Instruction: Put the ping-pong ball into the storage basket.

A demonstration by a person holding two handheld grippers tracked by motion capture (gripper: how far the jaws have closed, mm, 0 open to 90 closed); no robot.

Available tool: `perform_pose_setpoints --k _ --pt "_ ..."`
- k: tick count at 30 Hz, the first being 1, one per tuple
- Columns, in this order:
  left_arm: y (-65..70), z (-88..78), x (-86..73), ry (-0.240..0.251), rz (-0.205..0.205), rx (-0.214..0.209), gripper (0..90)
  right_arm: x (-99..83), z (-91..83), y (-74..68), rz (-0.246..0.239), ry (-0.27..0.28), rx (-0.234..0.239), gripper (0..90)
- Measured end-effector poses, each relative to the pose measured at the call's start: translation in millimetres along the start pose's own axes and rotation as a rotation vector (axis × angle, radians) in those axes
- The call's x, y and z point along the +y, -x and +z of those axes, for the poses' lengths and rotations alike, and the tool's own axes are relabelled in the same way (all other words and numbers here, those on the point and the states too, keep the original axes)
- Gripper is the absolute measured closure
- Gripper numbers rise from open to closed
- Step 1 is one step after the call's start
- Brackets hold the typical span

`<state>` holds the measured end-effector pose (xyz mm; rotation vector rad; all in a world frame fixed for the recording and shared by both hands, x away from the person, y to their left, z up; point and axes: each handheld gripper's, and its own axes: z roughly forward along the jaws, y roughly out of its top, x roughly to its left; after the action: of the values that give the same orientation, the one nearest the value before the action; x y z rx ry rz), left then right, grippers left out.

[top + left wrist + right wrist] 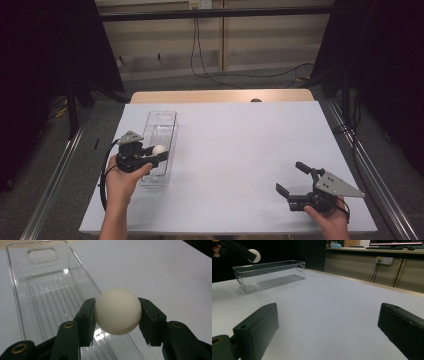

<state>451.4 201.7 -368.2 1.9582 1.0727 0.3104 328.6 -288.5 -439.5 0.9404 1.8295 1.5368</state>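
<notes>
One white ball [117,311] is clamped in the left gripper [159,152], held above the clear bin [161,120], probably over its near end; release remains. Right gripper [295,180] idles with jaws apart, well right of the bin.

Even, soft overhead light, dim dark edges, slightly blurry close-ups.

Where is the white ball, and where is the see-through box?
white ball [117,311]: left gripper view, on its round front, between the jaws.
see-through box [161,120]: high view, on its far end wall with the handle hole.
</notes>
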Motion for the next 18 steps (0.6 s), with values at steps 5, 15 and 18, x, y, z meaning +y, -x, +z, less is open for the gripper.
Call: perform_pose_setpoints --k 5,15,18 --pt "-1.7 1.0 -1.0 -0.004 -0.002 0.008 51.1 -0.1 0.4 -0.3 0.002 0.001 0.001 2.6" --pt "-4.3 0.8 -1.7 -0.009 0.005 0.009 51.1 0.0 0.2 -0.4 0.003 0.0 0.003 2.6" --pt "-4.9 1.2 -2.2 -0.006 -0.004 0.013 51.1 -0.1 0.4 -0.5 0.005 0.001 0.002 2.6"
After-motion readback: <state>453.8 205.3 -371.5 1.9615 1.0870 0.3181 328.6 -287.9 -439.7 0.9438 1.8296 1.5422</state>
